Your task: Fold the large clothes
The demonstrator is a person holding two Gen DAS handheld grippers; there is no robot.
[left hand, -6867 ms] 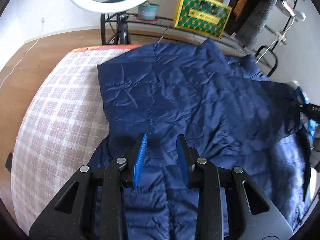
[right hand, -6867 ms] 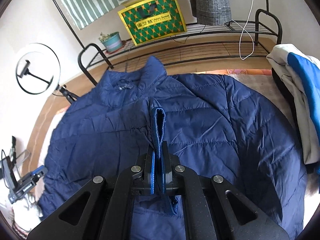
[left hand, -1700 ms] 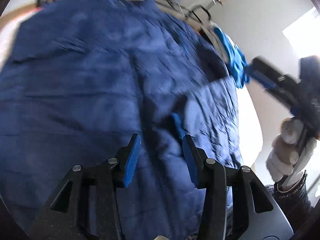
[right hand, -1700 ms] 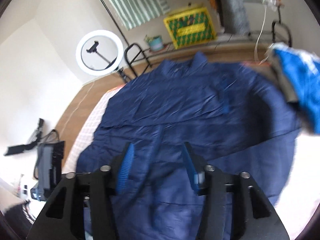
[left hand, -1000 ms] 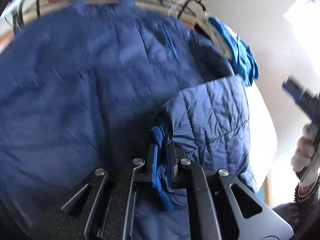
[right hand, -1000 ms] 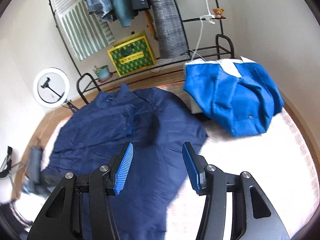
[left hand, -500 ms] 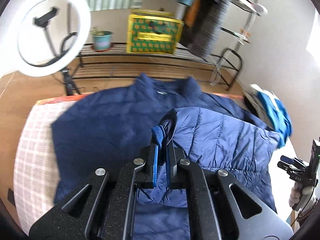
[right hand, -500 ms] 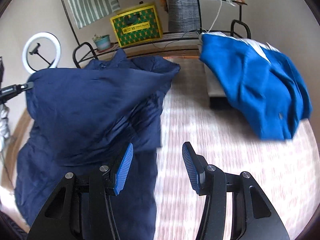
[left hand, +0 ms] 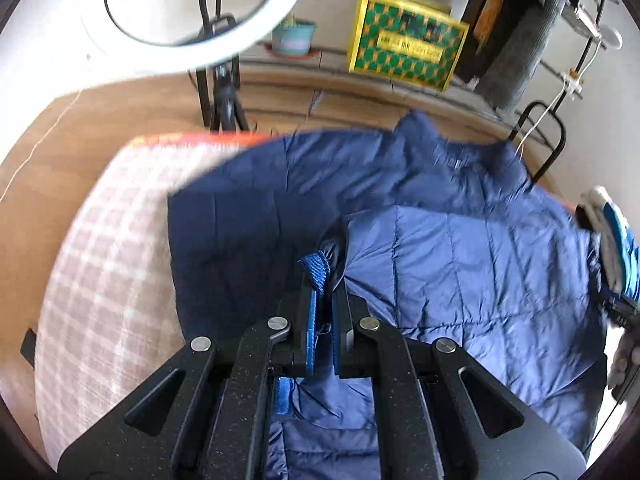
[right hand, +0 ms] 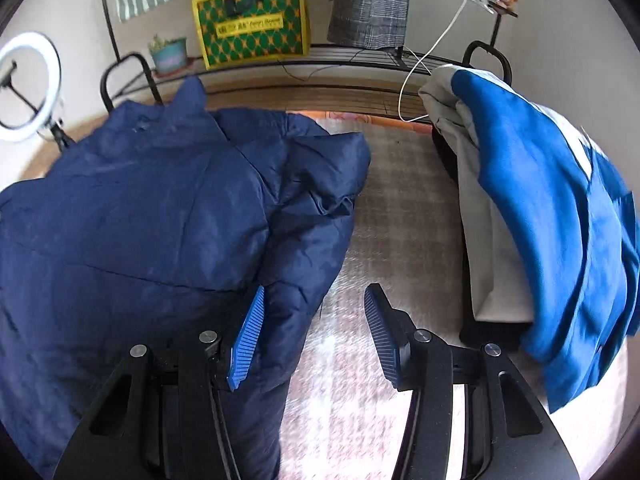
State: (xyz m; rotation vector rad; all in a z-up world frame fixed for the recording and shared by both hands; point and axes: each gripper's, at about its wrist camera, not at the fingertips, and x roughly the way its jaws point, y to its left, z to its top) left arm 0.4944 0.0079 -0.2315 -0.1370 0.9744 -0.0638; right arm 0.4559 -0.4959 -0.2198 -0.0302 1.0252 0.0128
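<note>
A navy quilted puffer jacket lies on the checked bed cover. My left gripper is shut on the jacket's blue ribbed sleeve cuff and holds the sleeve folded across the jacket's body. In the right wrist view the jacket fills the left half, its right side folded over. My right gripper is open and empty at the jacket's right edge, its left fingertip over the fabric, the right one over the bed cover.
A blue and white garment is piled on a dark stand at the right. A ring light stands behind the bed, with a metal rack, yellow-green box and potted plant along the wall.
My left gripper closed on the sleeve cuff and carried it left across the jacket. My right gripper released the other cuff, opened and moved to the jacket's right edge.
</note>
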